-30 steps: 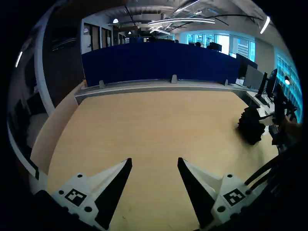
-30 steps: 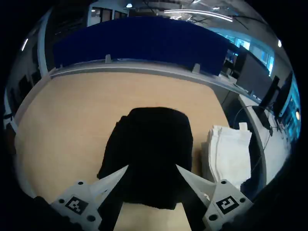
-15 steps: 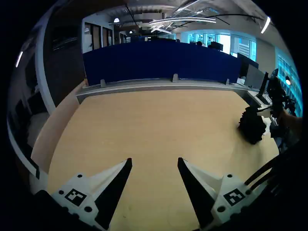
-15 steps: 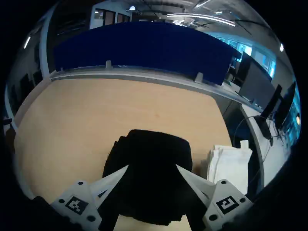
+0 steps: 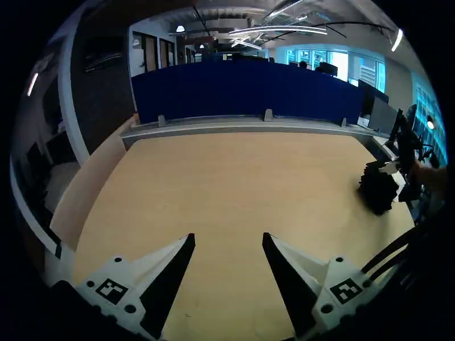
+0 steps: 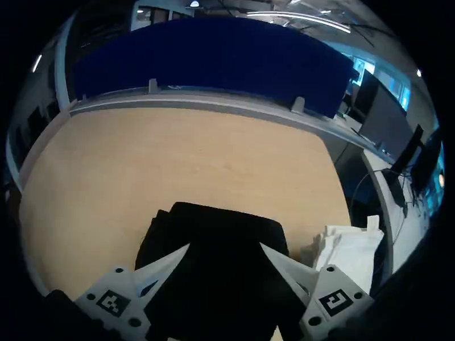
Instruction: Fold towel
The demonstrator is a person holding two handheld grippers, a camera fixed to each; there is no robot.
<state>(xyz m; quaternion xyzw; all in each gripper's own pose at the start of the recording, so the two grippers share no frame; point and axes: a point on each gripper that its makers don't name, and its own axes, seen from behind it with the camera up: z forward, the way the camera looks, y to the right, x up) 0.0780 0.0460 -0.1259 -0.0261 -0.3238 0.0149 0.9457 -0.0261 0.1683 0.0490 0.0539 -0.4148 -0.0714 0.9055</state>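
Note:
A black folded towel (image 6: 219, 256) lies on the wooden table (image 6: 170, 165) near its right edge. My right gripper (image 6: 224, 246) stands open over it; the dark bundle spreads between and beneath both fingers, and I see no squeeze on it. In the left gripper view the same black towel (image 5: 378, 190) sits far right, with the right gripper (image 5: 398, 166) and a hand (image 5: 429, 175) at it. My left gripper (image 5: 226, 236) hovers open above bare table (image 5: 239, 176), nothing between its fingers.
A stack of white folded towels (image 6: 350, 250) lies just right of the black one at the table's edge. A blue partition (image 5: 250, 88) on a grey rail closes the far side. Monitors and cables (image 6: 406, 165) stand beyond the right edge.
The right gripper has moved forward over the black towel, which now sits lower and closer in its view. The left gripper has turned slightly left and stays open.

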